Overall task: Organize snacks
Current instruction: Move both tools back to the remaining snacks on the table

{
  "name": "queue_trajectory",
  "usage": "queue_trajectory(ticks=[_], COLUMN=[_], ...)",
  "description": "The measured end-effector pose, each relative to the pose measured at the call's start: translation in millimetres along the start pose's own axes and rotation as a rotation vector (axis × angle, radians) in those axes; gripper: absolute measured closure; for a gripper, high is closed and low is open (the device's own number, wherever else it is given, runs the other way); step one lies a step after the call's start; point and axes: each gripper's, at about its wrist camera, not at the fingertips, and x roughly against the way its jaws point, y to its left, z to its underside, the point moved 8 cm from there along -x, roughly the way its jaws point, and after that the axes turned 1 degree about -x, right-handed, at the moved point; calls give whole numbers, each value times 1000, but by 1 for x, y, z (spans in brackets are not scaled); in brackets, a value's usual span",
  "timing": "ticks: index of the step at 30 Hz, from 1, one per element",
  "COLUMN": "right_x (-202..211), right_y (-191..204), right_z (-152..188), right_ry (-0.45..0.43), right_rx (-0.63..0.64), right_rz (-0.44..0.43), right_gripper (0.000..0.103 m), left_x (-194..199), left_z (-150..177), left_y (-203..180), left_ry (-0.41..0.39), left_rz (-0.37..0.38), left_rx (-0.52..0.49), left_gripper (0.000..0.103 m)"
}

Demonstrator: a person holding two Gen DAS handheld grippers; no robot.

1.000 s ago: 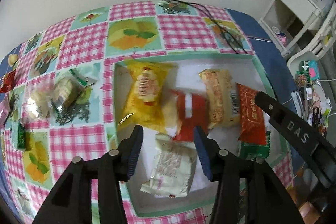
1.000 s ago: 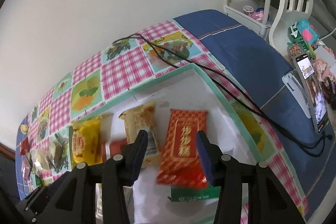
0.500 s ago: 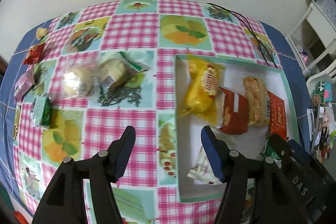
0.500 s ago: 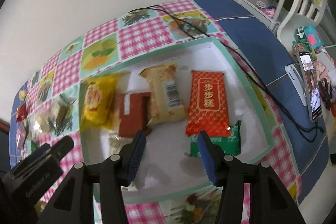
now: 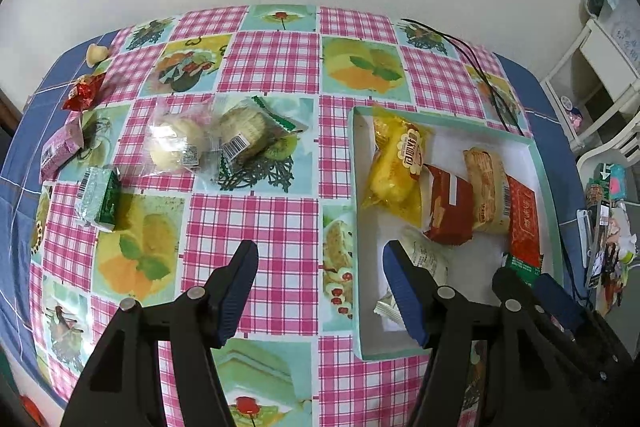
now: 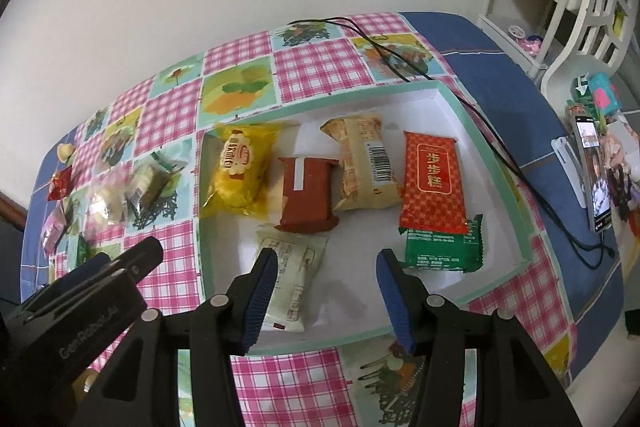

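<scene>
Pink-and-white checked tablecloth [image 5: 248,223] with fruit panels on a blue-covered table [image 6: 500,67]; mint-rimmed white tray [image 6: 472,123] holding yellow [image 6: 240,171], brick-red [image 6: 306,195], tan [image 6: 364,167], red-and-gold [image 6: 434,183], green [image 6: 442,253] and cream packets [image 6: 294,279]; black claws with blue pads [image 6: 260,301].

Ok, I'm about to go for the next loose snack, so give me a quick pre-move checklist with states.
1. Left gripper empty, jaws apart: ok.
2. Right gripper empty, jaws opening: ok.
3. Snacks left outside the box, such as the green packet and two clear-wrapped cakes: ok.
4. Free floor in the box: ok.
5. Black cable clear of the loose snacks: ok.
</scene>
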Motion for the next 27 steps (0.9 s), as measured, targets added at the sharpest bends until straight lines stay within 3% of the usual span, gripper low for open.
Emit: queue_trajectory(ticks=[6, 8, 10, 15, 27], right_x=[-7, -8, -8, -7, -15], right_y=[0, -1, -1, 3, 33], right_z=[1, 0, 0, -2, 1], right_ry=[13, 14, 11, 0, 12], right_rx=[-3, -6, -3, 10, 37], right_rz=[12, 13, 20, 15, -19], right_gripper=[26, 18, 7, 0, 0], left_x=[-4, -4, -4, -4, -4], left_z=[-1, -2, -3, -6, -10], left_y=[12, 17, 24, 39, 78], left_ry=[1, -2, -9, -24, -34], left_rz=[-26, -29, -46, -66, -112], left_rx=[12, 21, 29, 50, 77], left_gripper=[19, 19, 11, 8, 8])
